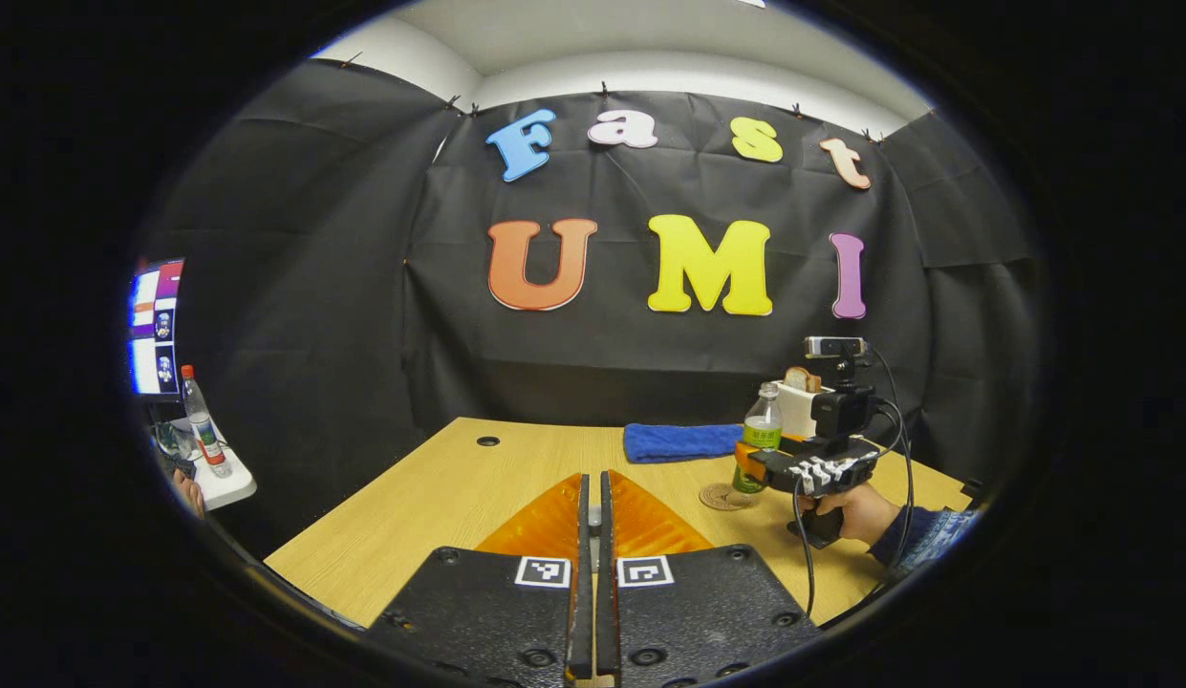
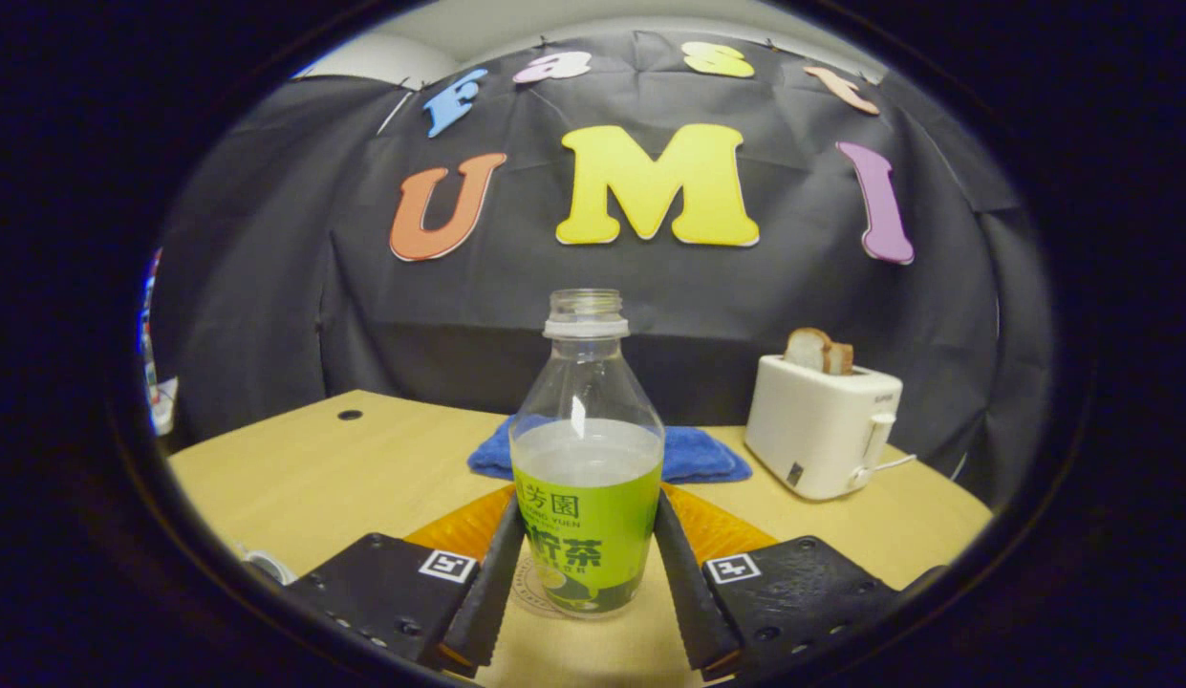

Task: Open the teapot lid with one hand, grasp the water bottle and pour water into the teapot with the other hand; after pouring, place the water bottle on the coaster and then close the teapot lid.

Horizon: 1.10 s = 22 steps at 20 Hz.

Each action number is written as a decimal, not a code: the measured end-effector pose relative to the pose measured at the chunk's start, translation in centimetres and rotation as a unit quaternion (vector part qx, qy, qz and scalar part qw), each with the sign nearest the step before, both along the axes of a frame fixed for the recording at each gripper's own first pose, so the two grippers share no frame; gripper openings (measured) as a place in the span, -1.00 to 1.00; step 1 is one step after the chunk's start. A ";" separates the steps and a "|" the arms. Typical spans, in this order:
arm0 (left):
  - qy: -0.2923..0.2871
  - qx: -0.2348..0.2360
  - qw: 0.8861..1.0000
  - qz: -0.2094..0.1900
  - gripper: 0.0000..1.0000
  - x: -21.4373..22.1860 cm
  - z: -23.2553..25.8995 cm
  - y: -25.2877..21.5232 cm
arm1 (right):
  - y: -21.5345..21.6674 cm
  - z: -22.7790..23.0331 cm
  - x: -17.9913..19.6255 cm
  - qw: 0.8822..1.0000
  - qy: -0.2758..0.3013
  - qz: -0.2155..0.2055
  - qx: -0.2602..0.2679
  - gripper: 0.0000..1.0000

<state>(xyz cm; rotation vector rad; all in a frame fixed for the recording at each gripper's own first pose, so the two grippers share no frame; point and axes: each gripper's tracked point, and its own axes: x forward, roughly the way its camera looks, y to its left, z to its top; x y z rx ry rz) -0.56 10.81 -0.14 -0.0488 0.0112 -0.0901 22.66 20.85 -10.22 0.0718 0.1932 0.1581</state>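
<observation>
Right hand-held gripper [image 2: 586, 564] grips the uncapped water bottle [image 2: 587, 459] upright between both fingers; left hand-held gripper [image 1: 593, 535] is closed, empty.

The water bottle [image 2: 587, 449] is clear, glossy plastic with a smooth printed label. The desk [image 2: 363, 459] shows a matt pale wood grain. The towel [image 2: 693, 454] is soft, nappy cloth, the toaster [image 2: 822, 430] smooth plastic with a slight sheen.

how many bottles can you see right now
2. A clear uncapped water bottle with a green label stands on the wooden table between the right gripper fingers. A clear red-capped bottle stands on a small white side table. Others may be hidden.
</observation>
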 end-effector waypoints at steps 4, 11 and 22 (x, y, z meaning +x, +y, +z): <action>0.008 0.004 1.000 0.004 -0.92 0.4 -0.5 0.1 | -0.3 -0.6 0.3 1.000 0.005 -0.008 -0.006 0.43; 0.011 -0.002 1.000 -0.005 -0.92 0.6 -0.6 -0.4 | -0.4 -0.5 0.3 1.000 0.004 0.003 -0.016 0.44; 0.015 0.014 1.000 -0.012 -0.92 1.2 -1.2 -1.5 | -0.4 -0.5 -0.6 0.999 0.010 0.027 -0.035 0.80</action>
